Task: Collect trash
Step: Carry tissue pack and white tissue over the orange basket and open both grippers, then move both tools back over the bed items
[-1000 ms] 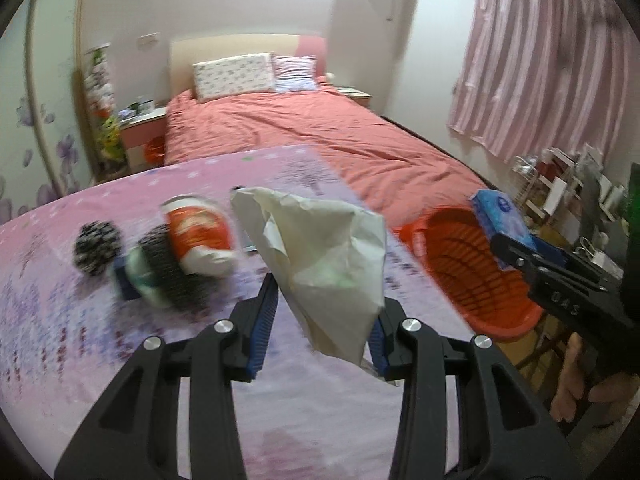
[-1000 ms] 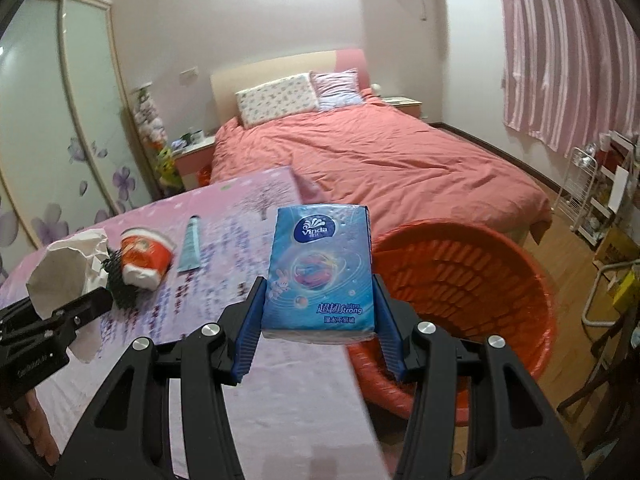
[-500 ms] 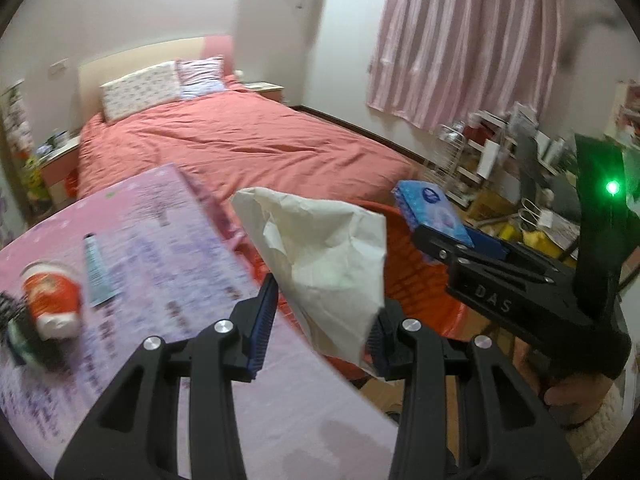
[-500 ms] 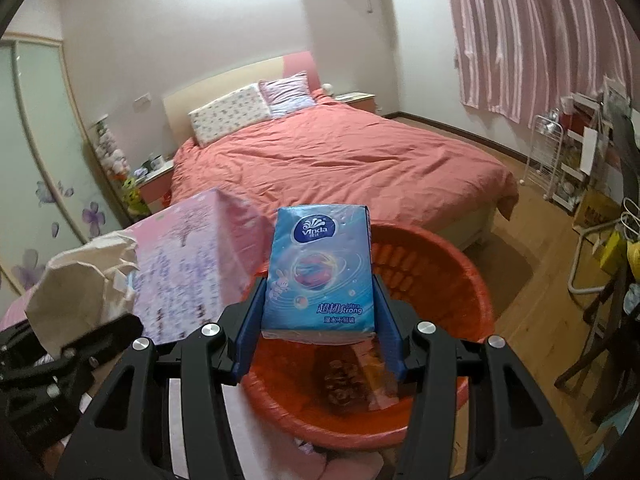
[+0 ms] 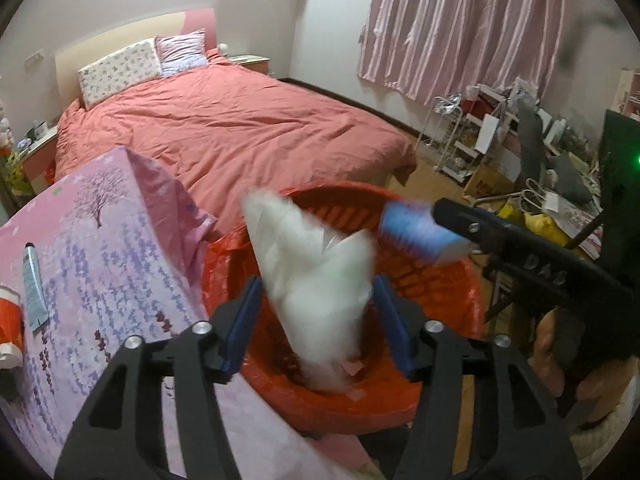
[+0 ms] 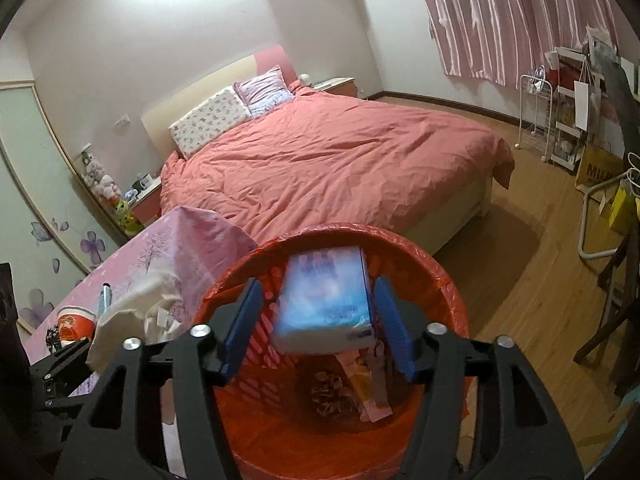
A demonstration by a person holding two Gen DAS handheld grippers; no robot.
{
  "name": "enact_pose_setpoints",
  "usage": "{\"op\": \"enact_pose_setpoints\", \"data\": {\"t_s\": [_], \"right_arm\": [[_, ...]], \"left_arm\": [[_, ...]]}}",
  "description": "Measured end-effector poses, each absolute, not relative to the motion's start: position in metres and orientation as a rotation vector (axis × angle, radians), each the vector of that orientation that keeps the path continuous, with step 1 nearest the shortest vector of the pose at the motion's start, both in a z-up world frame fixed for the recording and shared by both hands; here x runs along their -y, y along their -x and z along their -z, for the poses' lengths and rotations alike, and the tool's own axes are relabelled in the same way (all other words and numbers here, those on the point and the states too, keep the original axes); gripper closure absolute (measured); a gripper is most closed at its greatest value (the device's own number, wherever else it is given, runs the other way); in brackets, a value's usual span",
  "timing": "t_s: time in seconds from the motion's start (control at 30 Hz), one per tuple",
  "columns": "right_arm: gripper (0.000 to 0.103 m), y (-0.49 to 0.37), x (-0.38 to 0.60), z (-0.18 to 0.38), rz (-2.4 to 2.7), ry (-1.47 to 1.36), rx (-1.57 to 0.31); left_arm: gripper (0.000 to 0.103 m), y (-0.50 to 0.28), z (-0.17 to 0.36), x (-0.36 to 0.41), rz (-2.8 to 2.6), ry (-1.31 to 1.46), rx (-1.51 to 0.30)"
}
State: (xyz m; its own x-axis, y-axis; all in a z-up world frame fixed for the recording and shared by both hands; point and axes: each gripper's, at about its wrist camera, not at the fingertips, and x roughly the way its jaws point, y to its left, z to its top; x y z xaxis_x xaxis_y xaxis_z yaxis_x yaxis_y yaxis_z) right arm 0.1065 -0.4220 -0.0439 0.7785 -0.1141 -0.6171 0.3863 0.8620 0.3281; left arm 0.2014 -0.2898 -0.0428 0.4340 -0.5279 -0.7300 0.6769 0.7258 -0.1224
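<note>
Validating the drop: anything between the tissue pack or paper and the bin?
Nothing visible. The tissue pack and paper are both over the open bin, loose in the open right gripper and left gripper. Only trash lies at the bottom.

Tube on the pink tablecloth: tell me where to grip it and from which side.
Pinch the tube mid-body across its narrow width, from straight above: it lies flat on the tablecloth, cap at the far end, red cup close alongside.

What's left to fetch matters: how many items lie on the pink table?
3: a tube, a red cup beside it, a dark object by the cup. Others may be hidden off-frame.
</note>
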Motion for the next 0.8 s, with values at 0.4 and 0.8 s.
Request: {"op": "enact_pose_setpoints", "data": {"t_s": [0.4, 0.8], "right_arm": [[0.032, -0.107, 0.405, 0.046, 0.29, -0.403, -0.659], [0.03, -0.118, 0.342, 0.032, 0.212, -0.256, -0.681]], "left_arm": [[0.027, -0.211, 0.048, 0.244, 0.645, -0.18, -0.826], [0.022, -0.202, 0.044, 0.156, 0.508, -0.16, -0.81]]}}
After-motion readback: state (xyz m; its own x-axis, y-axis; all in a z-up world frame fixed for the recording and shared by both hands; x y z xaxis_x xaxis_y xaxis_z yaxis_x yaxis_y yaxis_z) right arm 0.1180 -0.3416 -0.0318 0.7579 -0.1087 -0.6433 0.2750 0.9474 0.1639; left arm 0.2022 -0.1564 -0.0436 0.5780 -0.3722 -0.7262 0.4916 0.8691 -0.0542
